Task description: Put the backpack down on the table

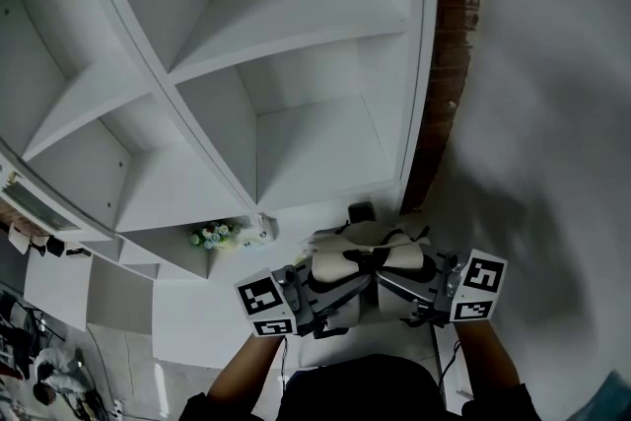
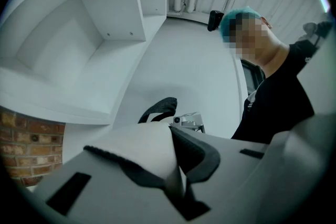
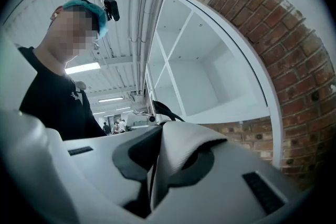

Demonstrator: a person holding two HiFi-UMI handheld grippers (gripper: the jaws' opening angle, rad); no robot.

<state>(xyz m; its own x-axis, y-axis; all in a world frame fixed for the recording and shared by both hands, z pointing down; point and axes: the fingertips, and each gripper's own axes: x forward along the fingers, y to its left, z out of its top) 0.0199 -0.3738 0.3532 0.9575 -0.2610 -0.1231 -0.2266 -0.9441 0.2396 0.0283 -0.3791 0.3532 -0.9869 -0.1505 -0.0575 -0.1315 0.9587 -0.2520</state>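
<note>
Head view shows a big white shelf past my grippers. One low cubby, up and to the left of my left gripper, holds a little bunch of flowers. The backpack hangs between my left gripper and my right gripper. It is cream with black trim. Each gripper is clamped tight on the backpack, pinching a cream strap with a black edge.

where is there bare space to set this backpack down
The shelf compartments above the backpack are bare, bordered on the right by the brick strip. The one to its left holds flowers. Clutter crowds the bottom-left corner.
</note>
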